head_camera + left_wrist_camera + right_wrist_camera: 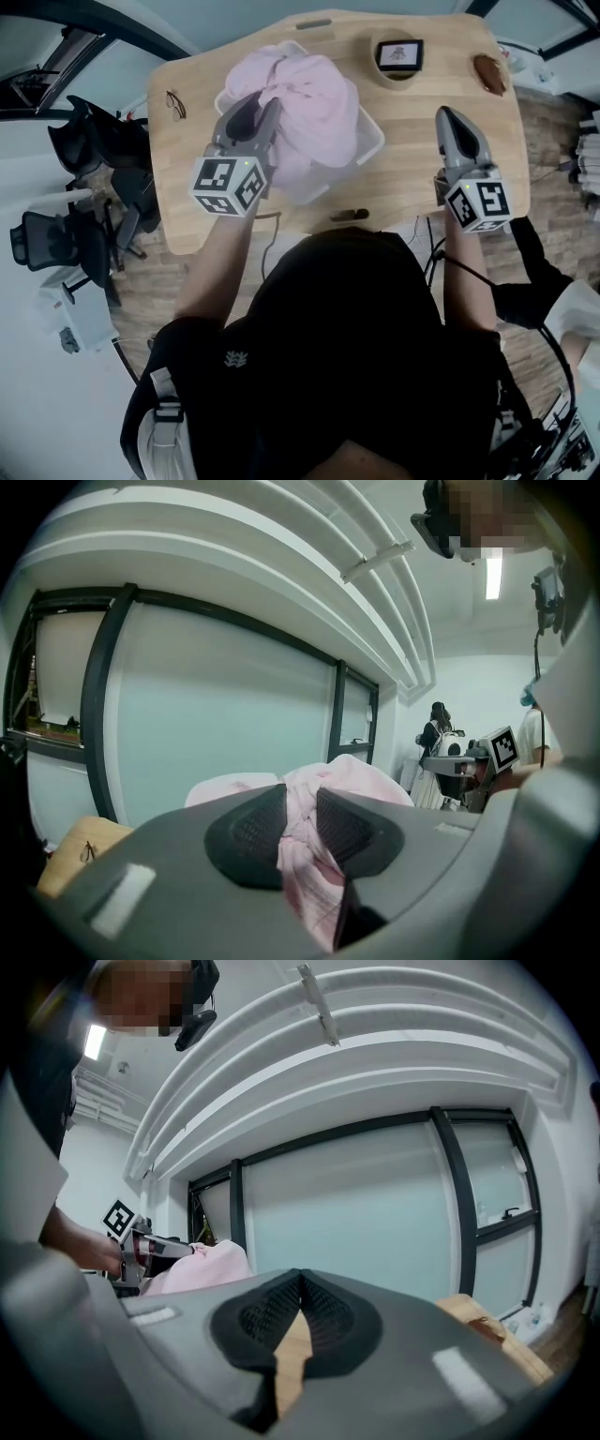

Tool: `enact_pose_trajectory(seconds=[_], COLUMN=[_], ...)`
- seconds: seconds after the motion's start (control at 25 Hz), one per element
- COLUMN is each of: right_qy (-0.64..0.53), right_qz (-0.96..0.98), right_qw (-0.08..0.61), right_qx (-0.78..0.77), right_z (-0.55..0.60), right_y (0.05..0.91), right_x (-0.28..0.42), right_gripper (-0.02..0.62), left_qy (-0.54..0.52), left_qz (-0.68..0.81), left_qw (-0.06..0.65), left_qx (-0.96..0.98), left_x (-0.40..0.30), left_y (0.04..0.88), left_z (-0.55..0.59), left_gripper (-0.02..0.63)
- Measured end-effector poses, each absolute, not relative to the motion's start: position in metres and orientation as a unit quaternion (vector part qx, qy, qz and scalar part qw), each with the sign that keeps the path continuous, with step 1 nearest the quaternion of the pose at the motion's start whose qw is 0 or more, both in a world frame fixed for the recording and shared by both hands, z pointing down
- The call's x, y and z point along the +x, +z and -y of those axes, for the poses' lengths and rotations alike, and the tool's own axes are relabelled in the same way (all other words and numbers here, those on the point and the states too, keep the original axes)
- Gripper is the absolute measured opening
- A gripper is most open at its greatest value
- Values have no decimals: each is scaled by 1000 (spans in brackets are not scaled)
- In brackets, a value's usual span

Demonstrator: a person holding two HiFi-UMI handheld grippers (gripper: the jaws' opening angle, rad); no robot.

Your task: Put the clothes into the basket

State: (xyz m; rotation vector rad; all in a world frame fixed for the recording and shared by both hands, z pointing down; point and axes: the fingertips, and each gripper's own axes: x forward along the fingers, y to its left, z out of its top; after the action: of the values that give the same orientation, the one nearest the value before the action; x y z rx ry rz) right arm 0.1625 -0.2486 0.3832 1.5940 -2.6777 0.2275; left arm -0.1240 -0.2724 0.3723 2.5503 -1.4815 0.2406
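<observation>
A heap of pink clothes (314,103) fills a white basket (371,142) on the wooden table (187,178), bulging above its rim. My left gripper (265,105) reaches into the heap from the near left, shut on a fold of it. In the left gripper view the pink cloth (302,850) is pinched between the two dark pads, with the rest of the heap (356,775) just beyond. My right gripper (448,116) hovers over bare table to the right of the basket. Its jaws (300,1283) meet at the tip with nothing between them.
At the table's far side stand a small screen in a round holder (399,56) and a brown object (489,73). Spectacles (174,103) lie at the left edge. Black office chairs (75,234) stand on the floor to the left. A person (438,738) stands far off.
</observation>
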Motion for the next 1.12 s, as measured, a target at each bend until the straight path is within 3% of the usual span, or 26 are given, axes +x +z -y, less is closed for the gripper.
enact_pose_trajectory(seconds=[1.12], right_qy=[121], right_qz=[843], right_qw=[38], right_qx=[523], right_z=[247], right_y=[435], right_x=[160], right_gripper=[0], left_qy=[185], left_qz=[481], left_qw=[142], left_qx=[845], left_x=[-114], left_y=[476], left_z=[295], left_gripper=[112])
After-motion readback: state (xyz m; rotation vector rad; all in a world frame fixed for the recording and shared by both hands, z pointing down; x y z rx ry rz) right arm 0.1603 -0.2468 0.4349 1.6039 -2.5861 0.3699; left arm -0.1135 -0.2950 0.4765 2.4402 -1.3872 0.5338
